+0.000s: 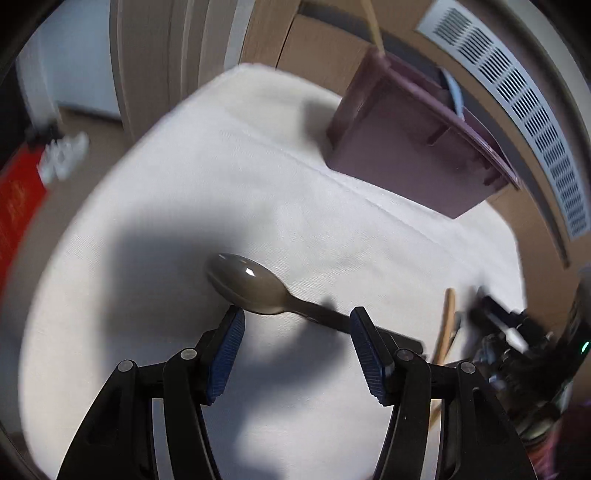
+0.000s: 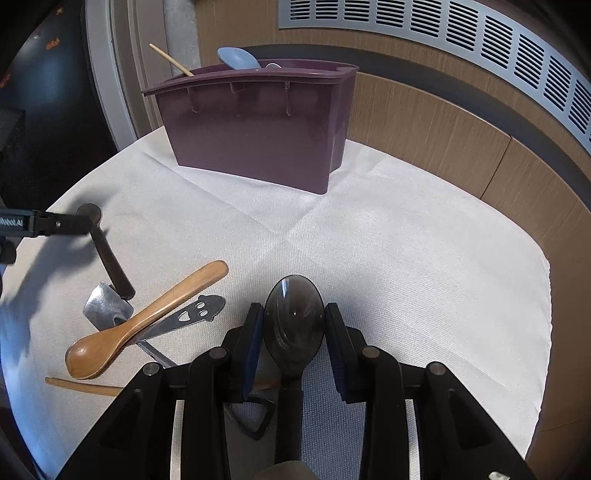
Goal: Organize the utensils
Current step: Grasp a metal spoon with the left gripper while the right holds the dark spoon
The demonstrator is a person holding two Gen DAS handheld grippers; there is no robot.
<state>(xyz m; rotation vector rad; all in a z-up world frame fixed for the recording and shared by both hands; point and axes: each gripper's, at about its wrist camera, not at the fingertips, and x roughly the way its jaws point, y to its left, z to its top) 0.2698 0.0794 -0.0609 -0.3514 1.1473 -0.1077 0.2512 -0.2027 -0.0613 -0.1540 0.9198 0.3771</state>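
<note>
From the left wrist camera, the left claw (image 1: 295,317) hangs released over a worktop (image 1: 155,229) covered in white cloth, its two blue-padded fingers (image 1: 229,343) spread wide with nothing pressed between them. A dark grey spoon (image 1: 251,282) lies on the cloth just beyond the fingertips, bowl up and pointing left, its handle running right and passing behind the right-hand finger. Farther back on the right stands a purple bin (image 1: 406,155), seen tilted by the lens, with a thin wooden stick (image 1: 373,26) rising from it. At the right edge a wooden handle (image 1: 447,325) lies on the cloth beside the blurred black shape of the other claw. The picture is smeared with motion.

From the right wrist camera, the right claw (image 2: 294,328) is partly closed, its fingers close against either side of a dark spoon's bowl (image 2: 294,325); the spoon points away from the camera with its handle running back between the fingers. I cannot tell whether the pads actually press on it. The purple bin (image 2: 255,129) sits upright at the far side of the worktop (image 2: 424,258), holding a light blue spoon (image 2: 238,58) and the wooden stick (image 2: 171,60). On the left of the cloth lies a heap: a wooden spoon (image 2: 147,321) resting across a flat metal handle (image 2: 192,314) with a face cut into it, and a small metal spatula (image 2: 107,304). The left claw (image 2: 83,221) reaches in from the left edge, over a dark-handled spoon (image 2: 112,264).
</note>
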